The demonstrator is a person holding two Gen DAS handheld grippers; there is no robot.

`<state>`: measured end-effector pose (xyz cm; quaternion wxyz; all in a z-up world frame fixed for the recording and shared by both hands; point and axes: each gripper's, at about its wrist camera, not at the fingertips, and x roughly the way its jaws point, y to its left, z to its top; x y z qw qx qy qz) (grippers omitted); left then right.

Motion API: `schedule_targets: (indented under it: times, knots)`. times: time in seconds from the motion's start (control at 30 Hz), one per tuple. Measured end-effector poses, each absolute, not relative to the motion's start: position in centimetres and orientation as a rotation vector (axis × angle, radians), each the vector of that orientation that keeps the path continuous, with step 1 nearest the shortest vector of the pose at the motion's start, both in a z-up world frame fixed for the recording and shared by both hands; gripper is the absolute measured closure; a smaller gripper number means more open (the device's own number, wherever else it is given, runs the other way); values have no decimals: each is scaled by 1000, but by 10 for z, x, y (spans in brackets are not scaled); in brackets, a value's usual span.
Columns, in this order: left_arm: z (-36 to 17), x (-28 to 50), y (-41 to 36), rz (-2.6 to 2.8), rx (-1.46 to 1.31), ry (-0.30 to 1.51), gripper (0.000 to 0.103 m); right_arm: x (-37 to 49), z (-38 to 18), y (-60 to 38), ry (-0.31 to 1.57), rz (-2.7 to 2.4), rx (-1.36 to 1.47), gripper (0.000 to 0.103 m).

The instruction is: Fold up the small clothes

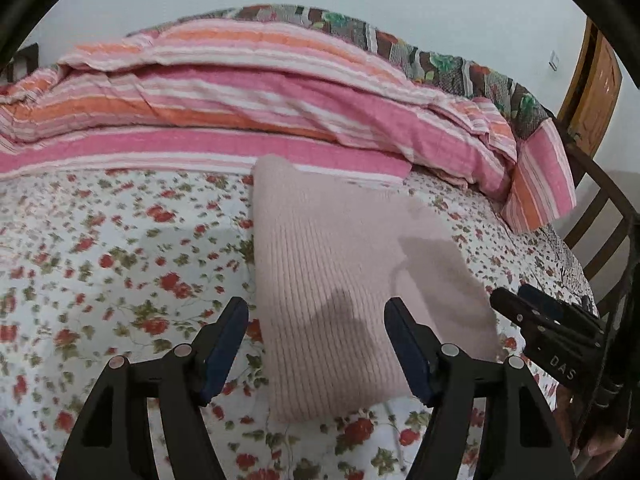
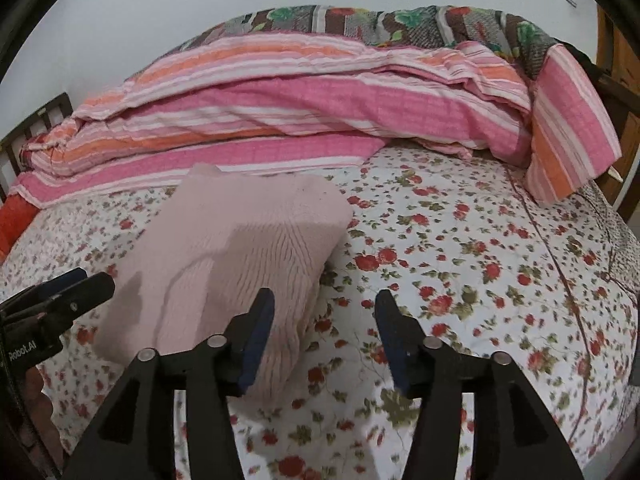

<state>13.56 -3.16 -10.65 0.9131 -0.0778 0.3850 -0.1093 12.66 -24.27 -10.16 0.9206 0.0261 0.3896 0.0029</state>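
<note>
A pale pink ribbed knit garment (image 1: 340,280) lies folded in a long rectangle on the floral bedsheet (image 1: 100,260). It also shows in the right wrist view (image 2: 240,248). My left gripper (image 1: 316,308) is open and empty, hovering above the garment's near left part. My right gripper (image 2: 324,300) is open and empty, above the sheet at the garment's near right edge. The right gripper (image 1: 516,296) shows at the right of the left wrist view, and the left gripper (image 2: 86,280) shows at the left of the right wrist view.
A pink and orange striped quilt (image 1: 240,92) is bunched along the far side of the bed, over a dark floral blanket (image 1: 440,60). A wooden bed frame (image 1: 600,208) and a wooden door (image 1: 592,88) stand at the right. The floral sheet (image 2: 480,260) stretches to the right.
</note>
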Motion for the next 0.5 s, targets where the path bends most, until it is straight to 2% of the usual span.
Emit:
schedule_targets:
  times: [0.1, 0.27, 0.43, 0.5]
  knots:
    - [-88, 124, -28, -202, -156, 775, 34, 117, -88, -243, 793, 1, 72, 42]
    - [-62, 102, -28, -155, -107, 748, 29, 93, -61, -241, 744, -11, 67, 12]
    - [-41, 74, -29, -128, -75, 730, 20, 66, -35, -231, 704, -35, 17, 7]
    - [-34, 61, -28, -126, -78, 719, 20, 53, -24, -230, 694, -34, 13, 7]
